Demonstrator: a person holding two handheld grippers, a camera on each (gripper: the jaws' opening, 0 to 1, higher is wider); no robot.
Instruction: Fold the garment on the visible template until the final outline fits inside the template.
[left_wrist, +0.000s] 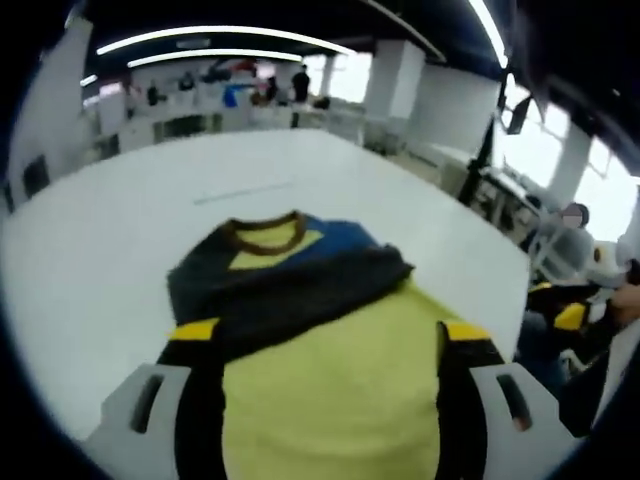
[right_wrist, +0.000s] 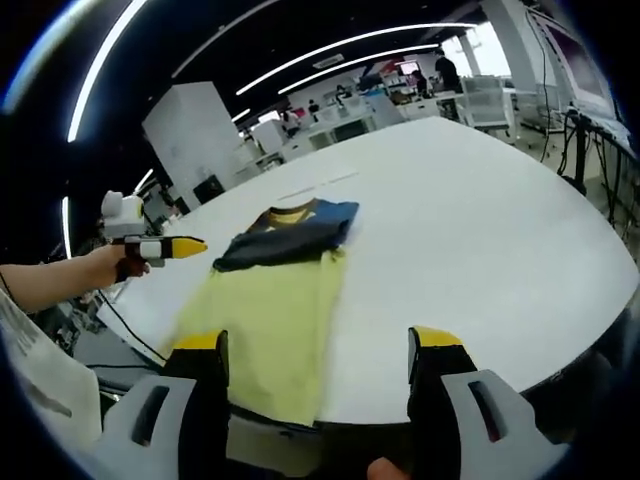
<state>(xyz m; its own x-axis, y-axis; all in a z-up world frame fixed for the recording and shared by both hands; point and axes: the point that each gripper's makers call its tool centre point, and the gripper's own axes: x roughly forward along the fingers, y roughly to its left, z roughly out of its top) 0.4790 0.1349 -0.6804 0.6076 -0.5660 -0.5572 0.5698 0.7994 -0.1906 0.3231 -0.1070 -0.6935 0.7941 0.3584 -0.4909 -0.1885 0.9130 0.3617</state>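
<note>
- While the left gripper (left_wrist: 330, 370) hangs low over the garment (left_wrist: 320, 340), its two jaws stand wide apart and hold nothing; the yellow cloth lies between them.
- Beyond the jaws, a dark grey part of the garment is folded across the yellow body, with a brown collar (left_wrist: 265, 235) and a blue patch at the far end.
- The garment rests on a white table (left_wrist: 100, 230).
- From the right gripper view, the right gripper (right_wrist: 320, 360) is also wide and empty, near the table (right_wrist: 480, 240) edge, beside the garment (right_wrist: 270, 300).
- At the left there, a hand (right_wrist: 105, 265) holds the left gripper (right_wrist: 160, 247), its yellow tip just off the table.
- Far behind stand desks and people.
</note>
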